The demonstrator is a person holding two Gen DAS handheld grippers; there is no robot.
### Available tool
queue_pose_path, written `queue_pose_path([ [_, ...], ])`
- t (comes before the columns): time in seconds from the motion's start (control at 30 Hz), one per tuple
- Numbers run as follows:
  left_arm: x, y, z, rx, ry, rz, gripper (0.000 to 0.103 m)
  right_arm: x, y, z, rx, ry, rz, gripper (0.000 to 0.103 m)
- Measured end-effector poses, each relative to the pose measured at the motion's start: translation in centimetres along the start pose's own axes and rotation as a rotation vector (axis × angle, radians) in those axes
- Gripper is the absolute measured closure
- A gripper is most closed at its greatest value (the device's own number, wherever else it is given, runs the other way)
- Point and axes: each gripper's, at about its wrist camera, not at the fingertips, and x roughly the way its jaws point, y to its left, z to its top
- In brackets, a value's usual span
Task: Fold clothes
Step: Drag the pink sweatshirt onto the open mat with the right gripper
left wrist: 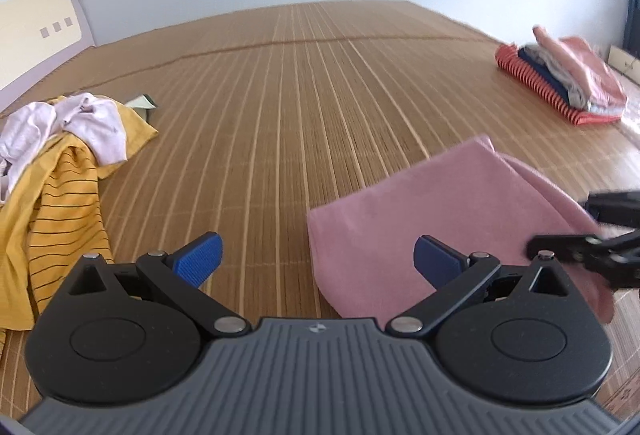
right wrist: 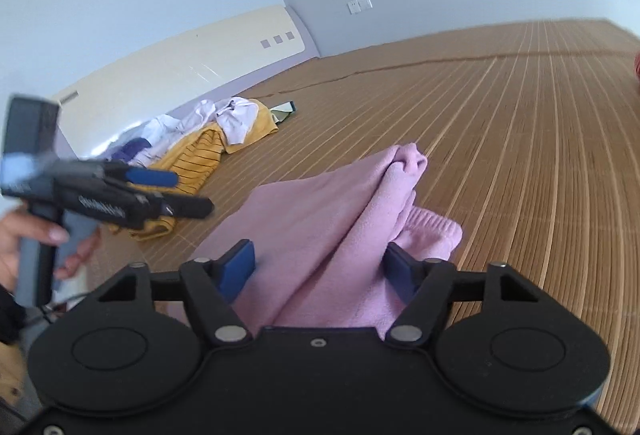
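Hovering, both grippers (left wrist: 318,259) (right wrist: 320,269) tilt down over pink garment (right wrist: 320,227).

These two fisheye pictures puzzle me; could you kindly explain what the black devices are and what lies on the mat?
Each black device is a handheld two-finger tool with a camera looking along its blue fingers. One picture comes from the left tool, the other from the right tool. A person's hand grips the left one. On the bamboo mat lie a pink garment, an unfolded pile and a folded stack. The left tool is open and empty; the pink garment lies between the right tool's fingers, unclamped.
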Motion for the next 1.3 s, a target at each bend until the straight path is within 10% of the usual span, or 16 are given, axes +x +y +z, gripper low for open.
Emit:
queue_pose_path([
  [0.03,-0.3,0.1,0.1,-0.005,-0.005,0.001,0.0,-0.1,0.3,-0.1,-0.019,-0.011,-0.01,0.076],
  [0.07,-0.7,0.4,0.2,-0.01,-0.01,0.0,0.0,-0.4,0.8,-0.2,-0.05,-0.033,-0.017,0.081],
  [0.37,-5.0,3.6,0.8,-0.101,-0.114,0.047,0.0,-3.6,11.8,-3.7,-0.769,-0.05,-0.015,0.082],
  [0.53,-4.4,3.0,0.3,-0.097,-0.056,-0.024,0.0,-2.8,15.3,-6.1,-0.907,0.008,0.058,0.079],
  [0.67,-2.7,1.2,-0.6,-0.049,0.004,-0.061,0.0,-2.7,14.4,-5.0,-0.743,0.048,0.152,0.044],
  [0.87,-1.2,-0.3,-1.2,0.004,0.045,-0.057,0.0,-3.9,8.5,-1.2,-0.318,0.011,0.338,0.027],
  [1.1,-1.1,-0.6,-1.3,-0.007,0.041,-0.06,0.0,-1.9,1.3,-1.2,0.087,0.047,0.171,0.038],
  [1.3,-1.1,-0.4,-0.9,0.016,0.027,-0.019,0.0,-1.0,1.5,-2.1,0.159,0.039,0.187,0.037],
])
